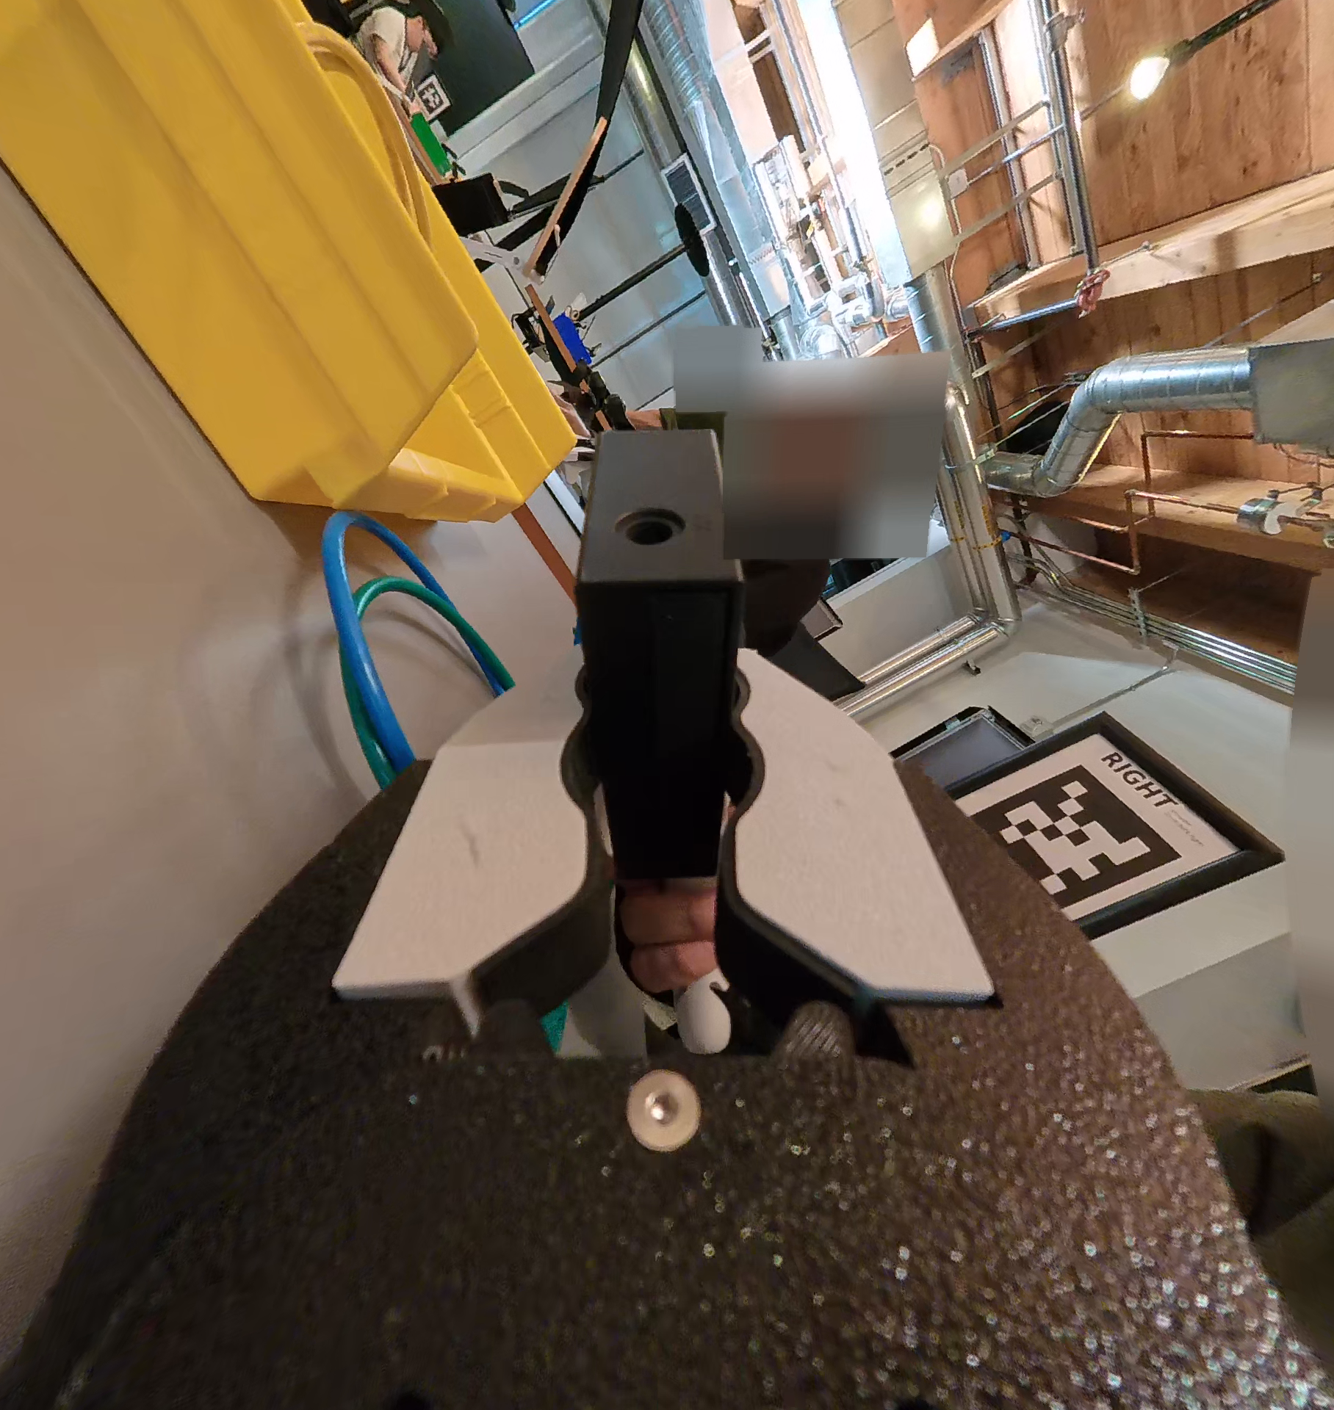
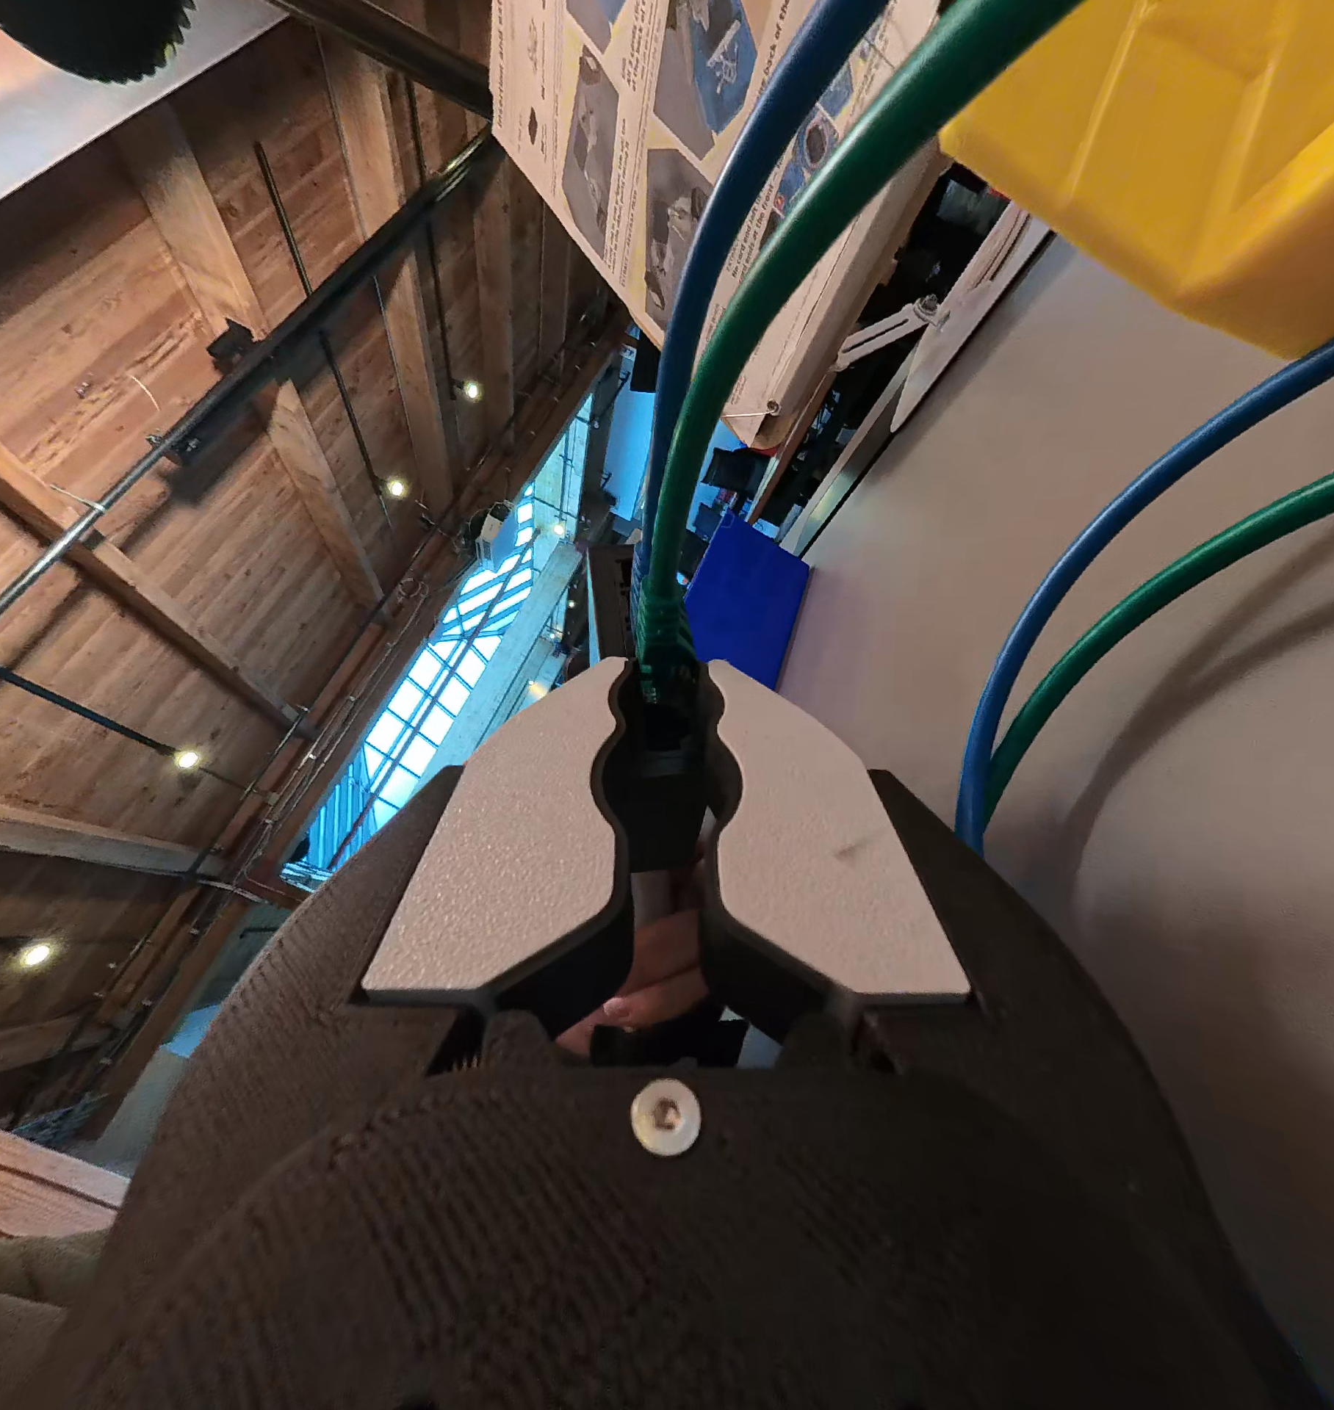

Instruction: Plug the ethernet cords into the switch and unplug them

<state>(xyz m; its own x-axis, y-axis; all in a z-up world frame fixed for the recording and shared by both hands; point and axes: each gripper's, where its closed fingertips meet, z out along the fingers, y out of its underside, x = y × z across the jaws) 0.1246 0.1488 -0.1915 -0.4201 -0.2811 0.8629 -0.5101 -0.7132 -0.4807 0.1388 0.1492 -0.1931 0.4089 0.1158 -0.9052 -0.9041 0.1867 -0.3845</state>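
My left gripper is shut on the black switch, a narrow box that sticks out past the fingertips and is held off the grey table. A blue cord and a green cord loop on the table to its left. My right gripper is shut on the green cord's plug; a dark part sits between the fingers behind it. The green cord and the blue cord rise from there together. A black box edge shows just beyond the plug.
A yellow bin stands on the table by the cord loops; it also shows in the right wrist view. A framed checkered marker plate is at the right. A blue box and a printed sheet lie beyond.
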